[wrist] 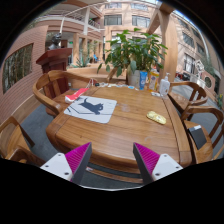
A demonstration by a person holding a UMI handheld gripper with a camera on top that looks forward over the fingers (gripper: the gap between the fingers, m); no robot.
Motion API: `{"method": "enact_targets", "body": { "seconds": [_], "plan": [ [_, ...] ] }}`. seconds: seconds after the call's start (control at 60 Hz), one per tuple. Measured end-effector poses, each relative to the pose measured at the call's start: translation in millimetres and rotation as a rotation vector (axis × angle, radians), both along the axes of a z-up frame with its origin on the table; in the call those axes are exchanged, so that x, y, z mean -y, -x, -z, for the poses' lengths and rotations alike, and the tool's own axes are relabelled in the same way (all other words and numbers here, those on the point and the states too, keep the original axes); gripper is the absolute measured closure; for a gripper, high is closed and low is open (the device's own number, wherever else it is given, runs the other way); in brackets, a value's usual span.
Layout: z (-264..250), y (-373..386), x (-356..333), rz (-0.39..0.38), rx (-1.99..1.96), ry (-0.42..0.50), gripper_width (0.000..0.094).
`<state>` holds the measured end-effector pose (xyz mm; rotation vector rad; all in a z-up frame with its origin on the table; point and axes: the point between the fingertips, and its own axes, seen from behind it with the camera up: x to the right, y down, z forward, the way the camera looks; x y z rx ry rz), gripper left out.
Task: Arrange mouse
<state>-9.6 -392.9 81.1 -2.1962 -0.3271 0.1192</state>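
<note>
Currently my gripper (110, 160) is spread wide and holds nothing, hanging near the table's (120, 130) edge; the mouse (156, 117), probably, lies far right, away from its mat (92, 107).

Wooden table (120, 130) ringed by wooden chairs (48, 92); potted plant (133, 52) behind; balconied building (120, 20) beyond.

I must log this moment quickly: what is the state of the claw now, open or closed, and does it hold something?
Claw: open and holding nothing; only the bare wooden table shows between its fingers, and the mouse lies well beyond them.
</note>
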Motion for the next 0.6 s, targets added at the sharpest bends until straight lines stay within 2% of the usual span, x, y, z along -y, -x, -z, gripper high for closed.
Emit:
{"method": "enact_targets", "body": {
  "seconds": [0.067,0.117,0.4,0.6],
  "plan": [
    [9.7,-23.5,-7.4,0.041,0.013,0.012,0.0083],
    [-1.7,-23.8,1.3,0.071,0.019,0.015,0.0083],
    [11.5,-107.1,-84.9,0.252,0.071,-0.023,0.008],
    [20.3,-148.8,-162.3,0.287,0.095,-0.046,0.008]
  ]
}}
